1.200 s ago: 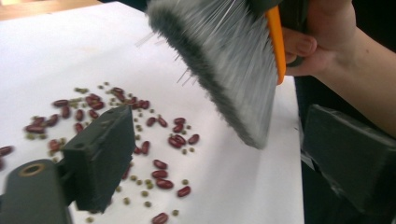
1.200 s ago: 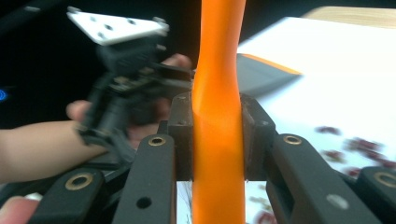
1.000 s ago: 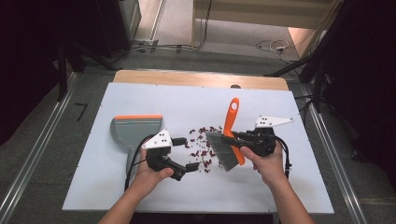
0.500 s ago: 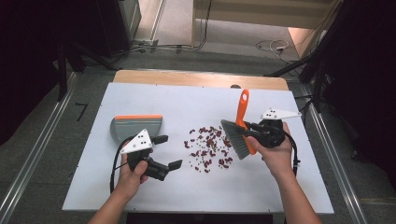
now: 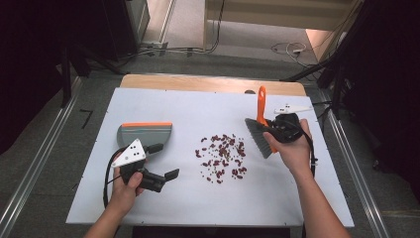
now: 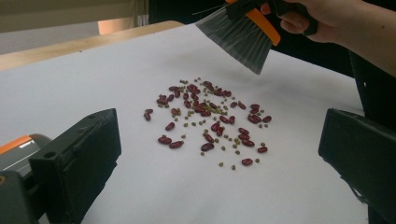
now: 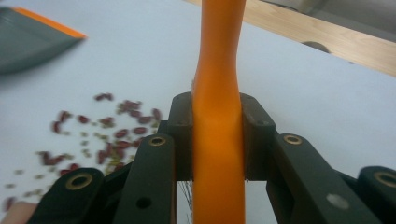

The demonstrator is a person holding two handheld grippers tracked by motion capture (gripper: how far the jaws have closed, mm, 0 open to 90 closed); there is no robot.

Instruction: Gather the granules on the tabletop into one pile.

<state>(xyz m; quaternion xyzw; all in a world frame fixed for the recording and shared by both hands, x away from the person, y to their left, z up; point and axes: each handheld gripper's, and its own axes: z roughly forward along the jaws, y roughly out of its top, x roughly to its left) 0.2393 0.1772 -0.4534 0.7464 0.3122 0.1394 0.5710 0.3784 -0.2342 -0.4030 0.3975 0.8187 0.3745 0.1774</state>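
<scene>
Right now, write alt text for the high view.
A scatter of red beans lies mid-table. The right gripper holds an orange-handled brush beside it; the open left gripper sits by a grey dustpan.

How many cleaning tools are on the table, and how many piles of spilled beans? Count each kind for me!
Brush: 1
Dustpan: 1
Pile of spilled beans: 1
Total: 3
</scene>
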